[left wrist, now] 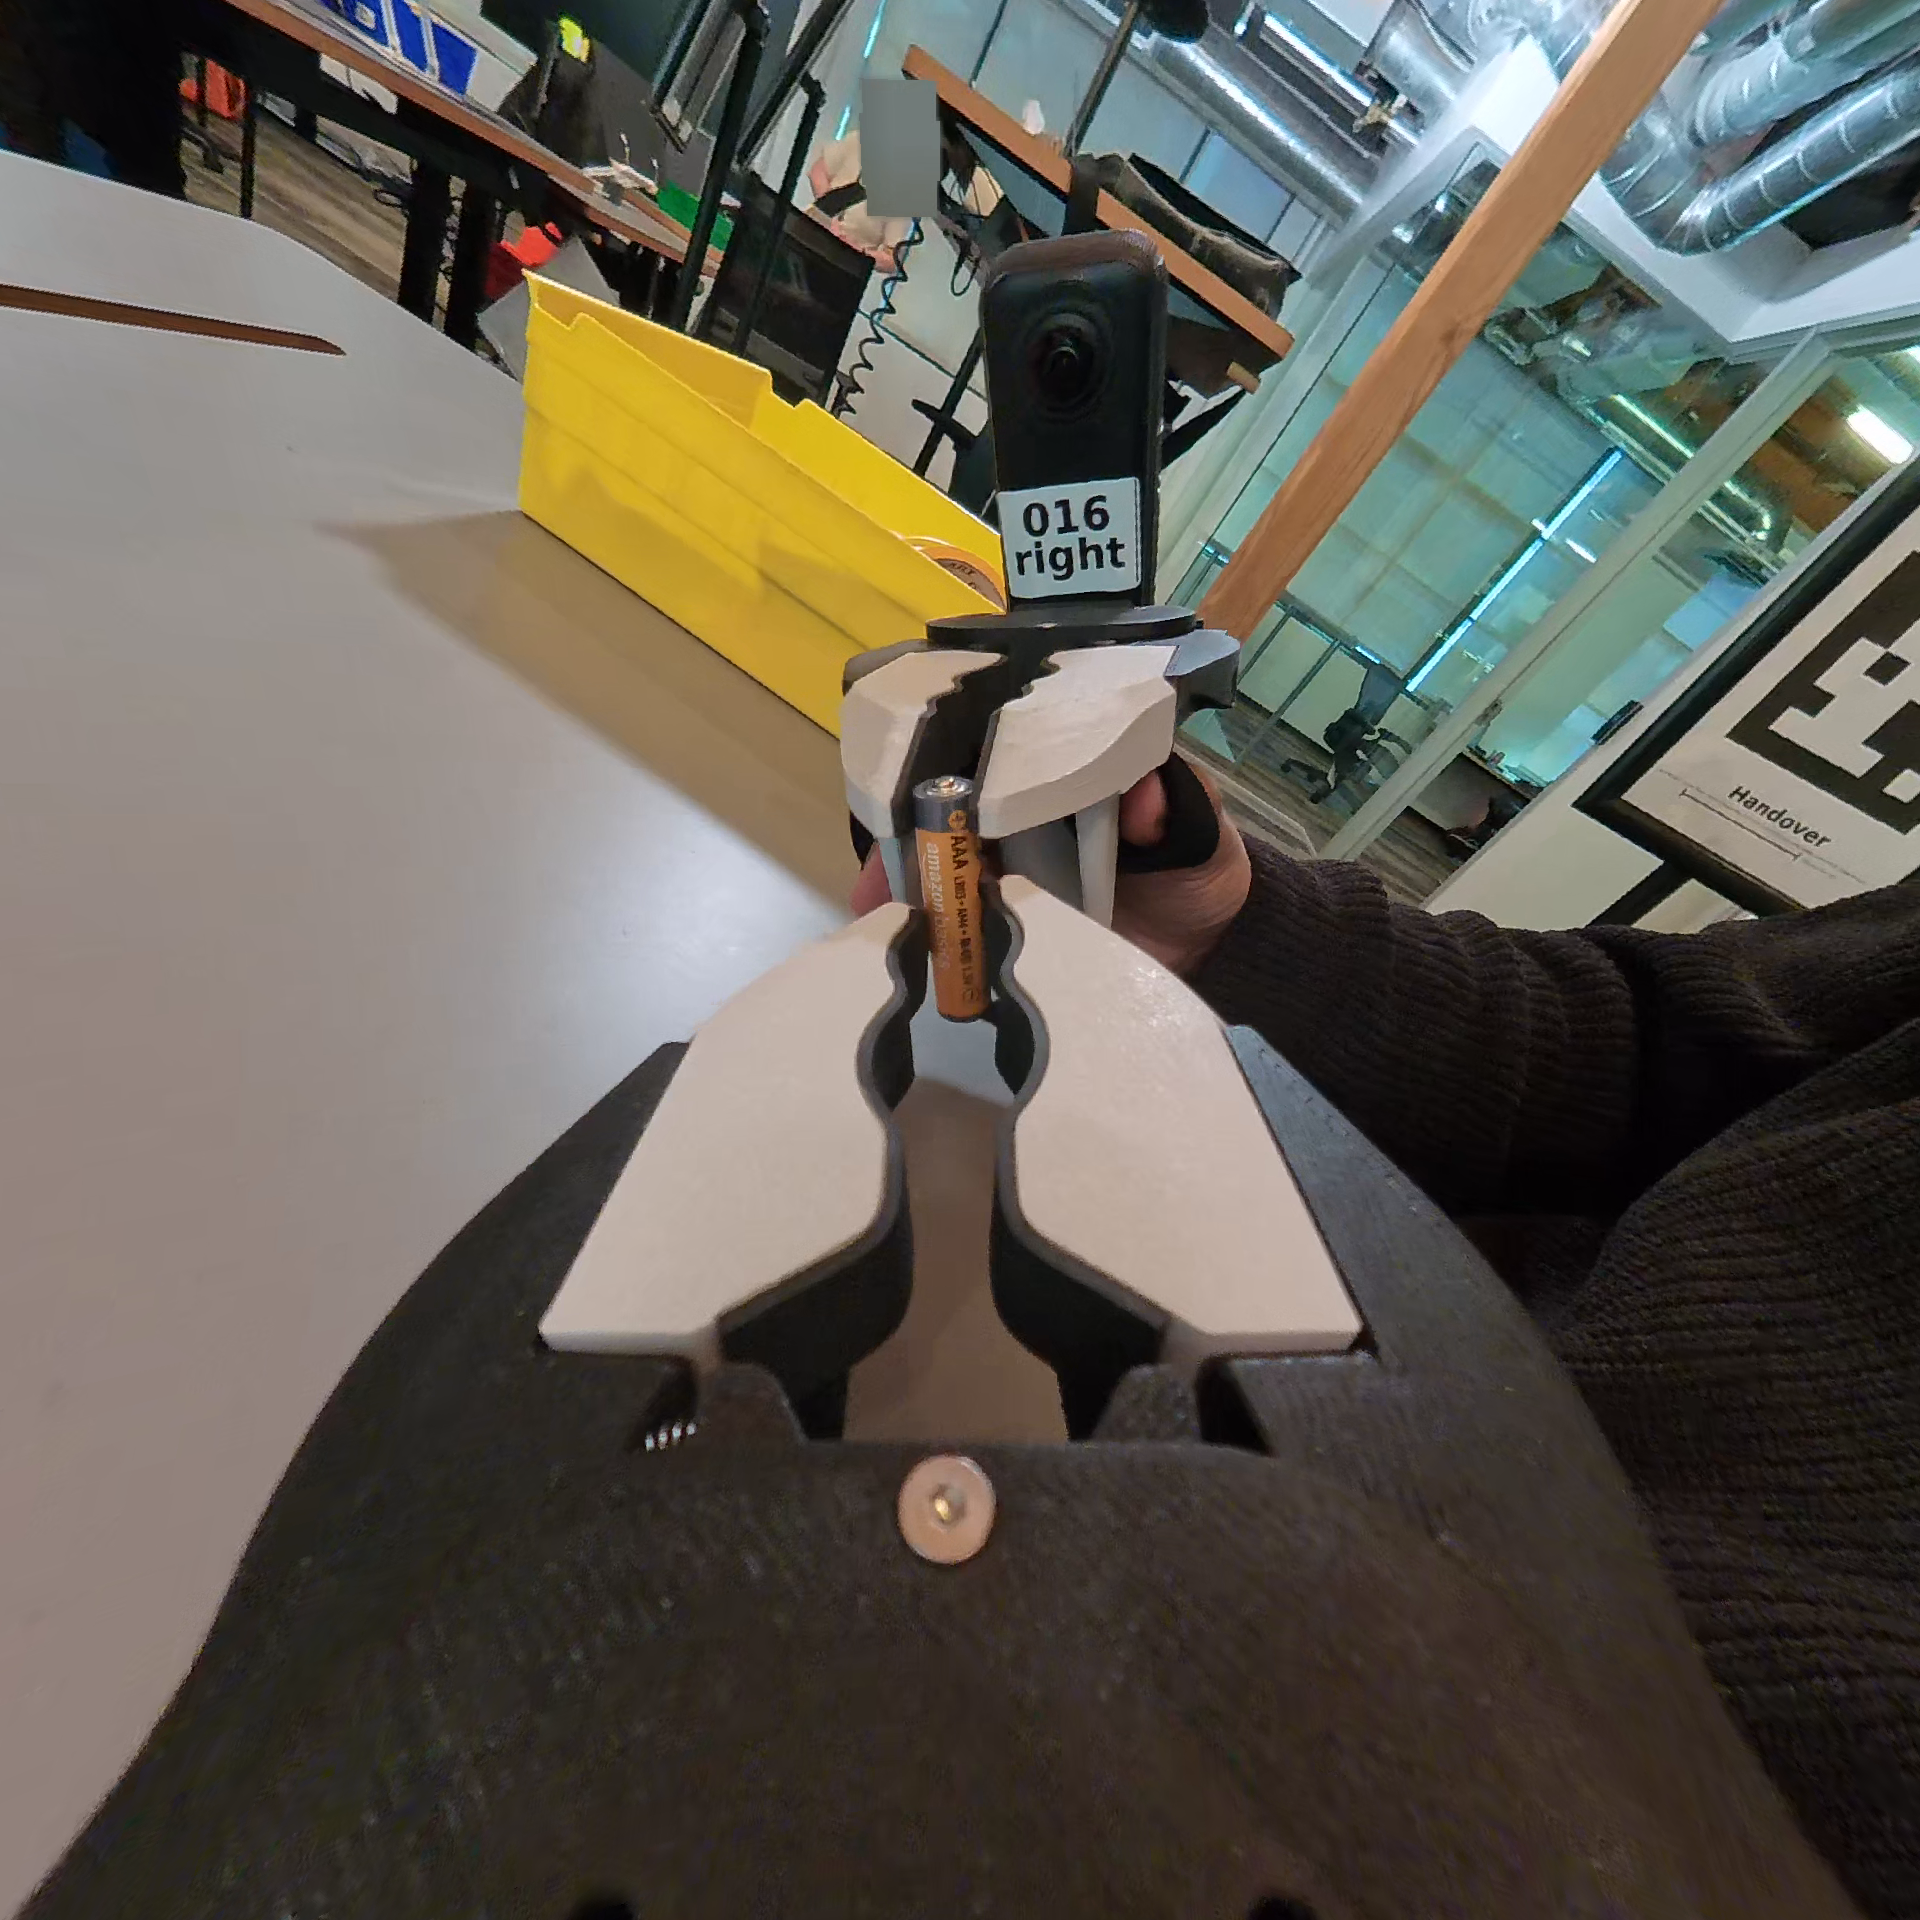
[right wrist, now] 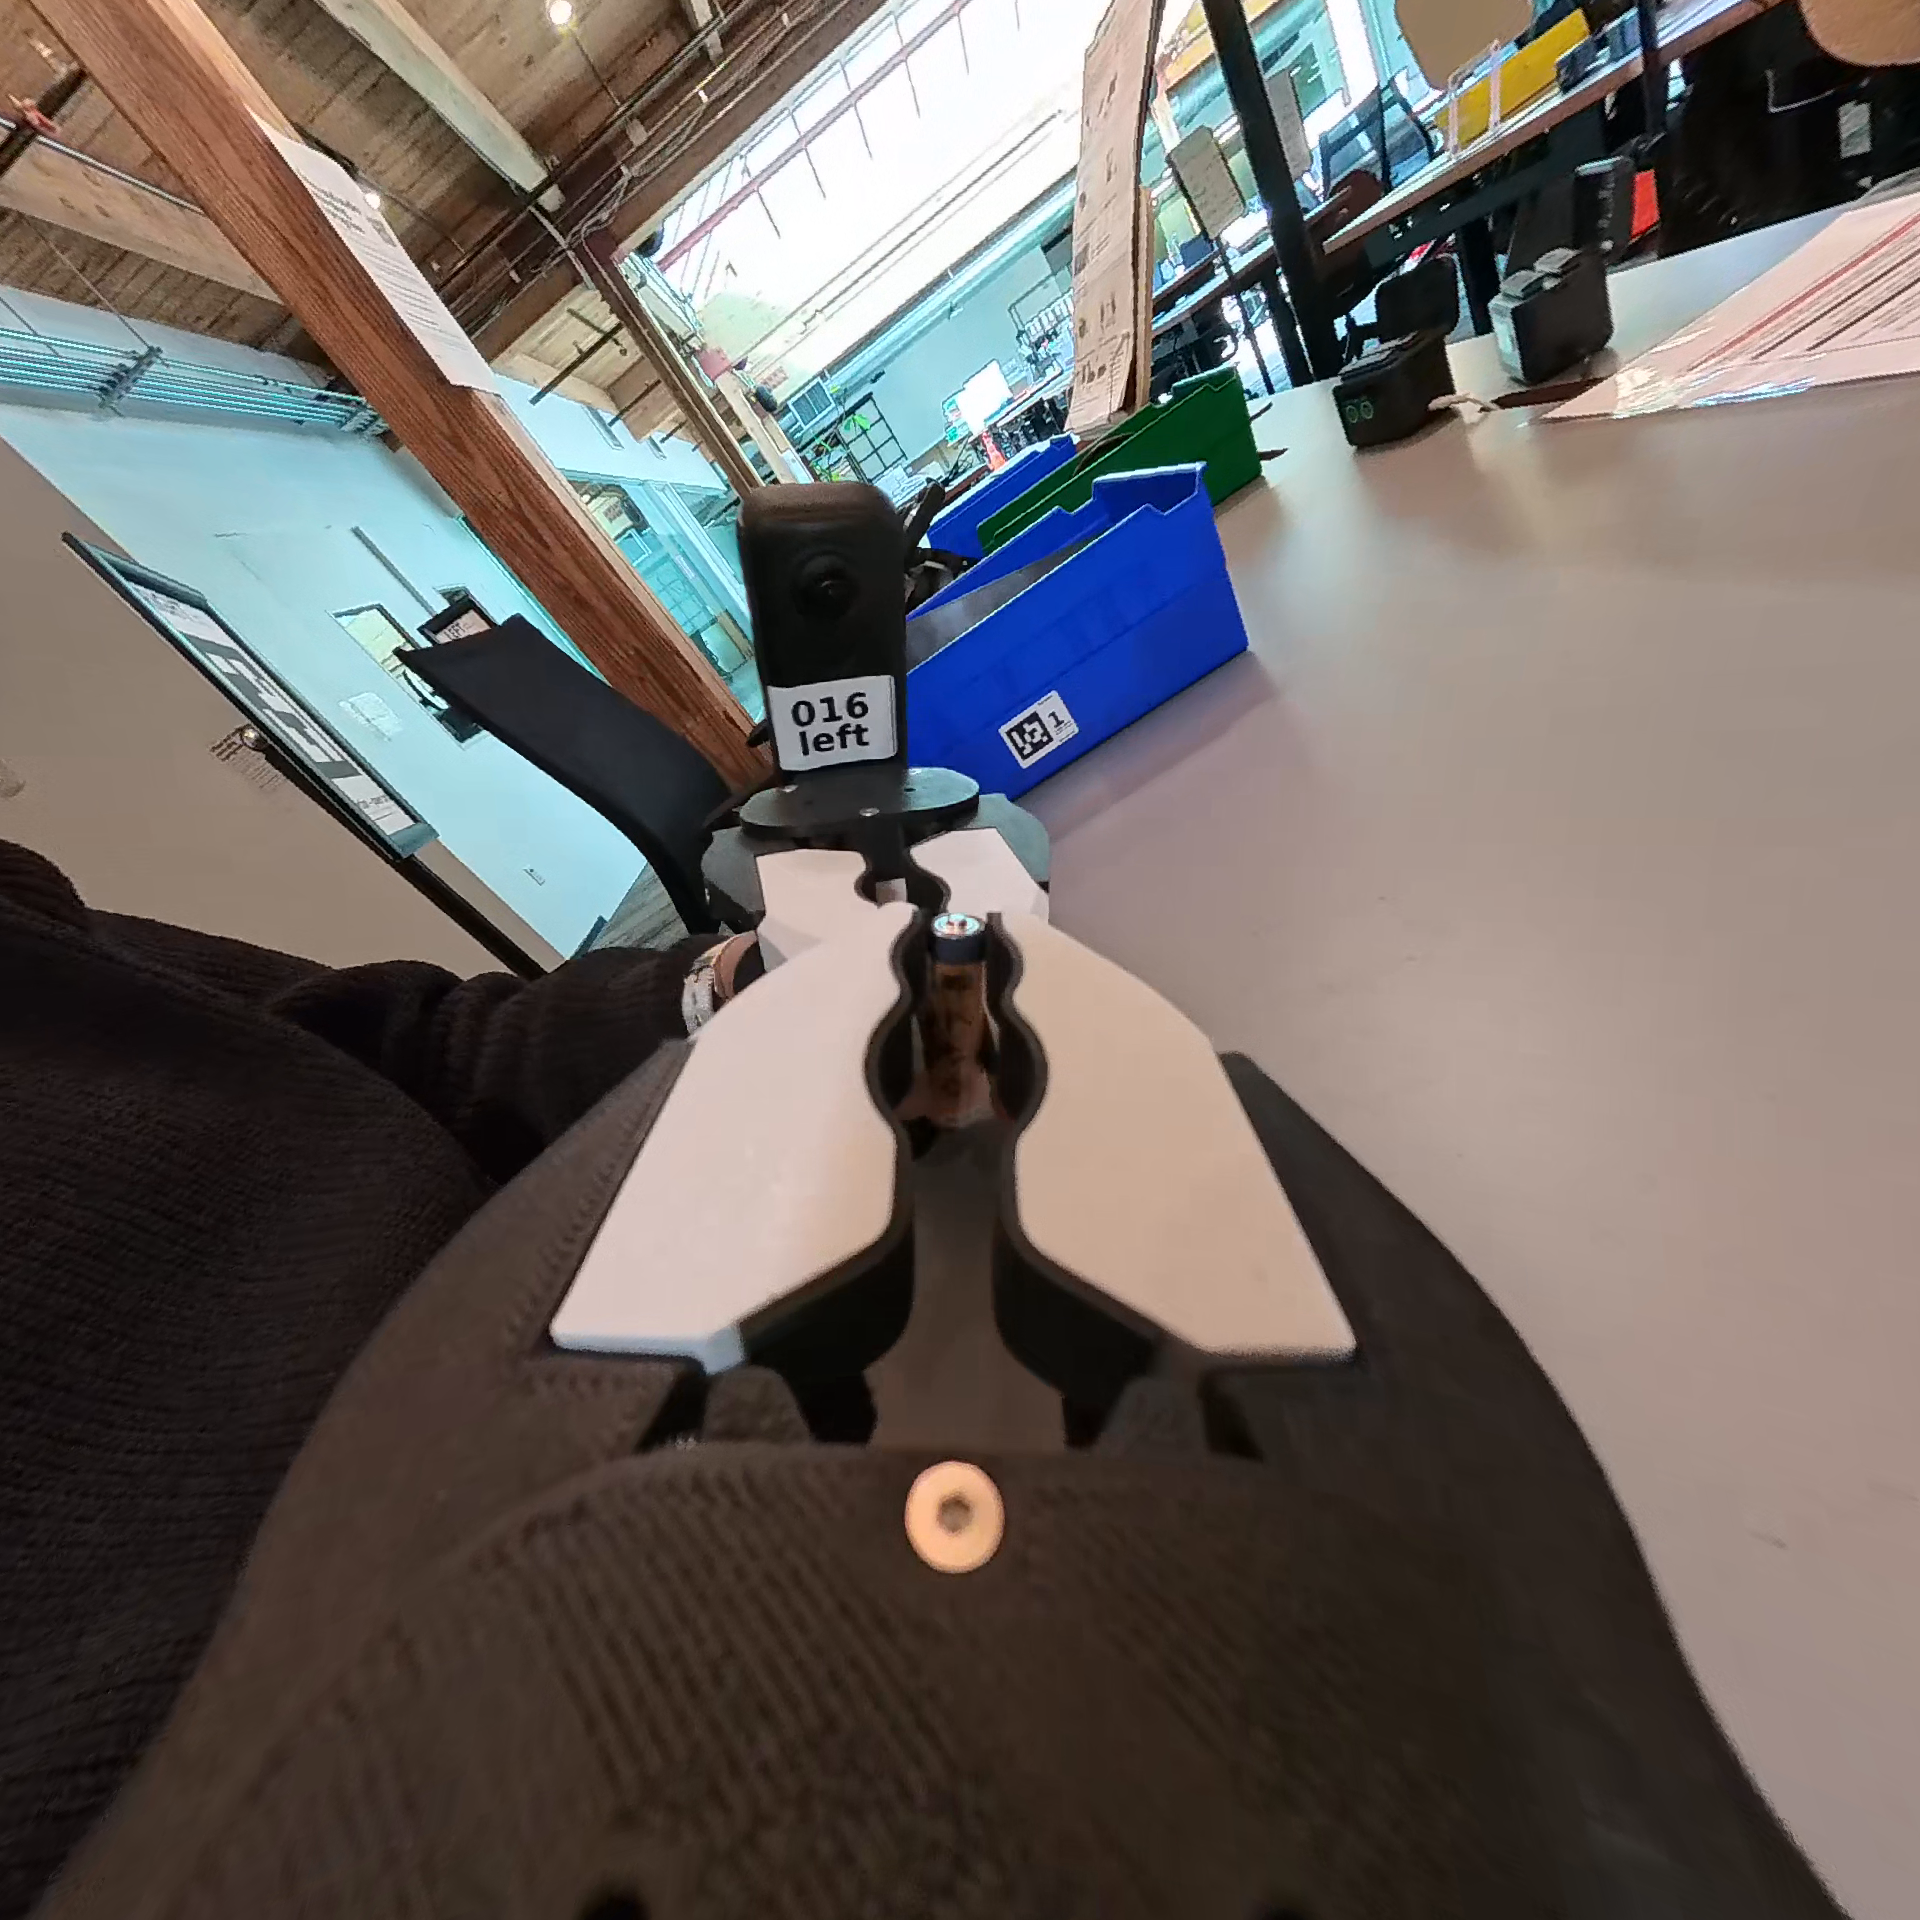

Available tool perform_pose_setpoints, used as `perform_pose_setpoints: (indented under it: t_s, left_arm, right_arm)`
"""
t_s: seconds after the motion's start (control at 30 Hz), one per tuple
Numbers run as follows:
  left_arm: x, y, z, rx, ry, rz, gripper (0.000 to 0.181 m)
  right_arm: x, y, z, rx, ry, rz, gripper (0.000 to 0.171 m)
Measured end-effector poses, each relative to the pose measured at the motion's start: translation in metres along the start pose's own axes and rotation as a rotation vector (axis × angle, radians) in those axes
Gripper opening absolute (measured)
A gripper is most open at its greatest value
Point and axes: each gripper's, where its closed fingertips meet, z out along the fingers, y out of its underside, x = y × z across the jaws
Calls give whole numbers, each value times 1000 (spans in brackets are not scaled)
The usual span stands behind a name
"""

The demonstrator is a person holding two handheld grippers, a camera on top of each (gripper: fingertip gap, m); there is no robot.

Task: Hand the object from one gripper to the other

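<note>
I see my left gripper closed on the lower half of the battery, which stands upright above the desk. My right gripper faces it head-on, its tips pinching the battery's upper end; both grip the cell at once. Behind the right gripper a yellow bin sits on the desk. Behind the left gripper stand a blue bin, a green bin and a black chair.
</note>
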Motion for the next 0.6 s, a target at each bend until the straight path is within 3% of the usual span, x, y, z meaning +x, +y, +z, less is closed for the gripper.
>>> perform_pose_setpoints:
  t_s: [0.6]
  left_arm:
    - [1, 0, 0, 4, 13, -13, 14]
  right_arm:
    - [3, -8, -6, 38, 22, -3, 10]
